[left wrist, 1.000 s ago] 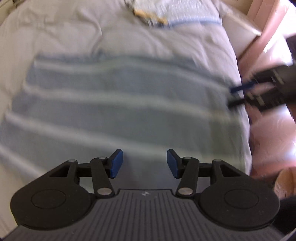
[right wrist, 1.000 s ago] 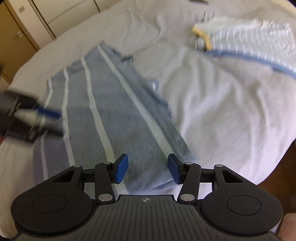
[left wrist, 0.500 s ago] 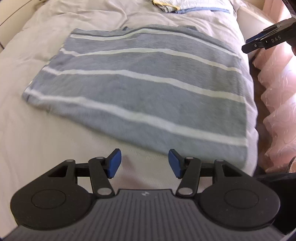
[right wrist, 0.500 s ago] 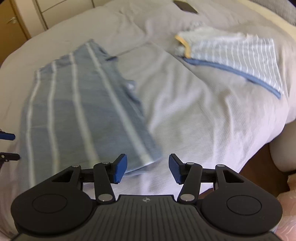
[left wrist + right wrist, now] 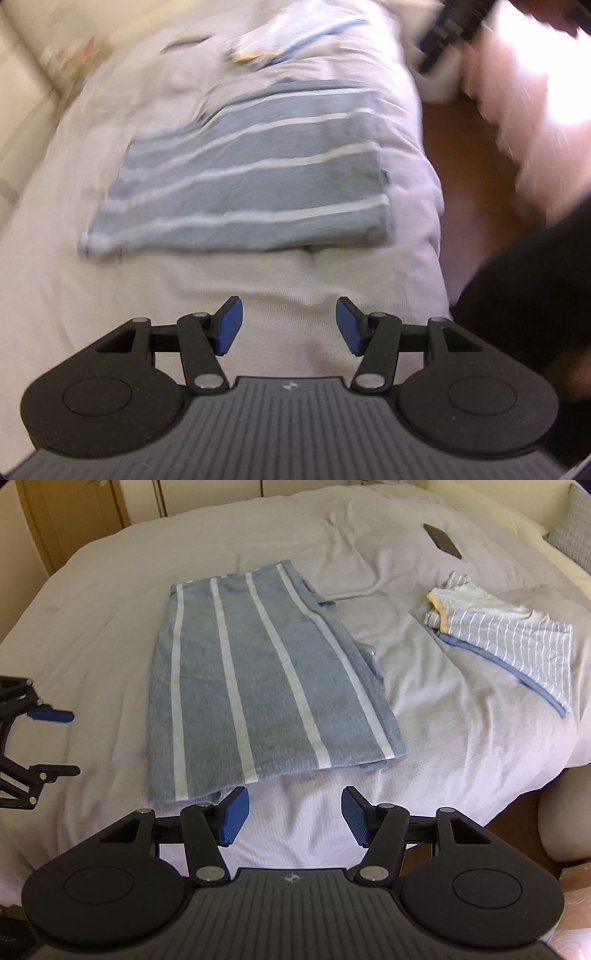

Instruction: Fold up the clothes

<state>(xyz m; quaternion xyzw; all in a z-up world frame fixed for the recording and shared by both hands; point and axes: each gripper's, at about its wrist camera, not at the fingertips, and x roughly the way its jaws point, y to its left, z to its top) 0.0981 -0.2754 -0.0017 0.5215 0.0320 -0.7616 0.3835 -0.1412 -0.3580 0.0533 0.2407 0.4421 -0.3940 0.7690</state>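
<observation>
Tongs first: left tongs spread apart, nothing between the blue pads, hovering over bare sheet just short of the near edge of the cloth. Right tongs likewise apart and empty, poised above the bed at the near end of the same cloth, one pad just over its corner in the picture. No contact visible from either pair.

Just beyond: blue-grey striped cloth, lying flat on the bed as a tidy oblong, white stripes running away from the right wrist camera. Doubled layers showing along its right edge, so apparently folded over at least once; how many times, impossible to tell. Left wrist view blurred, adding little beyond the same oblong.

Further out, well apart to the right: smaller thin-striped garment with yellow and blue trim, lying in a rough folded heap. Beyond that, dark phone on the sheet. Cupboard doors behind the bed.

As to the step in hand, judged only from this: fits either a pause between folds, with the cloth halved and due another turn, or a cloth folded as far as wanted and let go. Not settled by these views. Any further fold would call for both pairs closing on matching corners of one short edge, pinching all layers together, and carrying them level so the stripes line up.
</observation>
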